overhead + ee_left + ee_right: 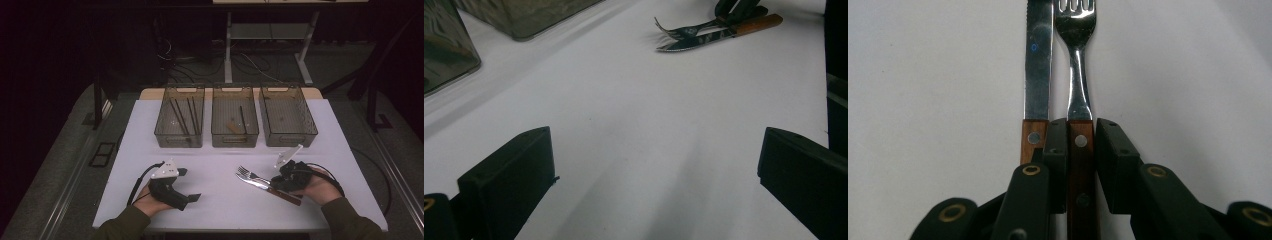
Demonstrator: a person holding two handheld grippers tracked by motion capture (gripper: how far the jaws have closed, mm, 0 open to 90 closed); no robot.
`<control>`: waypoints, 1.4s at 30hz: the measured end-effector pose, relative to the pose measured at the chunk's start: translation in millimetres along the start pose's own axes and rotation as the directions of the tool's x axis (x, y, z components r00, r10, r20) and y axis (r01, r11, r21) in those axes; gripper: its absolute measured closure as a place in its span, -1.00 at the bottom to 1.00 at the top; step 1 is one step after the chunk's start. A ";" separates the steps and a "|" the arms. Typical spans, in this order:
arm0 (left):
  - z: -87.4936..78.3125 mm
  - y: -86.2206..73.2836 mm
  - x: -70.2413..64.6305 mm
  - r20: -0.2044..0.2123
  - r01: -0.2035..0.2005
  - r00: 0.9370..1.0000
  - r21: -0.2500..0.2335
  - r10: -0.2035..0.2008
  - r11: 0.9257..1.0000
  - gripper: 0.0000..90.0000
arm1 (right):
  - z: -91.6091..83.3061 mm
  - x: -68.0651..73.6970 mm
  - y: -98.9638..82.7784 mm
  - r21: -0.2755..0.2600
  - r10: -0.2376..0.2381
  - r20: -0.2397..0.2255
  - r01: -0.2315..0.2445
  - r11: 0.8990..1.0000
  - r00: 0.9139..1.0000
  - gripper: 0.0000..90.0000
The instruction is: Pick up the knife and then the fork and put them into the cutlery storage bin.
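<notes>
A fork [250,175] and a knife [260,184], both with wooden handles, lie side by side on the white table, at the front right. My right gripper [273,183] is shut on the fork's handle. In the right gripper view one jaw sits between the knife [1038,65] and the fork [1078,75], the other on the fork's far side, and the gripper [1081,145] pinches the handle. My left gripper [189,185] rests at the front left, open with nothing in it. From the left gripper view [654,155] the fork [684,31] and knife [696,42] lie far ahead.
Three clear bins stand in a row at the back of the table. The left bin [178,141] holds several dark sticks, the middle bin [235,141] a few small items, and the right bin [290,140] looks bare. White tabletop [220,210] stretches between the grippers.
</notes>
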State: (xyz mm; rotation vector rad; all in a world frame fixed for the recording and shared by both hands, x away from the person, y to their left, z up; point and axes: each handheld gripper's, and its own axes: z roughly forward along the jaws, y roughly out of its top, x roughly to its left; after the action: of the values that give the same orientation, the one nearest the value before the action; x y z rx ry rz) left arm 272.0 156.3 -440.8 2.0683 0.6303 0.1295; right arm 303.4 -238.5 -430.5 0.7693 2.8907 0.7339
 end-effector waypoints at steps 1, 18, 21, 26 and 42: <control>0.0 0.0 -0.1 0.000 -0.001 1.000 0.001 0.001 1.000 -0.98 | 0.2 -0.7 0.4 0.007 -0.019 0.014 0.019 1.000 1.000 0.67; 0.8 0.0 -0.1 -0.002 0.006 1.000 -0.003 -0.006 1.000 -0.98 | 13.2 0.2 48.8 0.359 -0.102 0.002 0.095 0.929 0.995 0.69; 0.9 0.0 -0.2 -0.002 0.006 1.000 -0.003 -0.006 1.000 -0.98 | 16.7 0.9 56.2 0.411 -0.105 -0.002 0.097 0.907 0.994 0.70; 0.1 0.0 0.1 0.000 0.000 1.000 -0.001 0.000 1.000 -0.98 | 18.5 1.5 60.4 0.442 -0.100 0.004 0.088 0.893 0.995 0.71; -0.5 0.3 -0.2 0.002 -0.002 1.000 -0.006 0.002 1.000 -0.99 | -10.9 -14.2 32.2 0.182 0.018 0.033 -0.024 0.983 0.999 0.71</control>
State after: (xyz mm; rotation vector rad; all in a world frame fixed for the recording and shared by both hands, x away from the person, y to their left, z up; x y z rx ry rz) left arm 271.8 156.5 -440.3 2.0635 0.6256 0.1300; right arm 328.5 -225.5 -406.8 0.8224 2.9555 0.4576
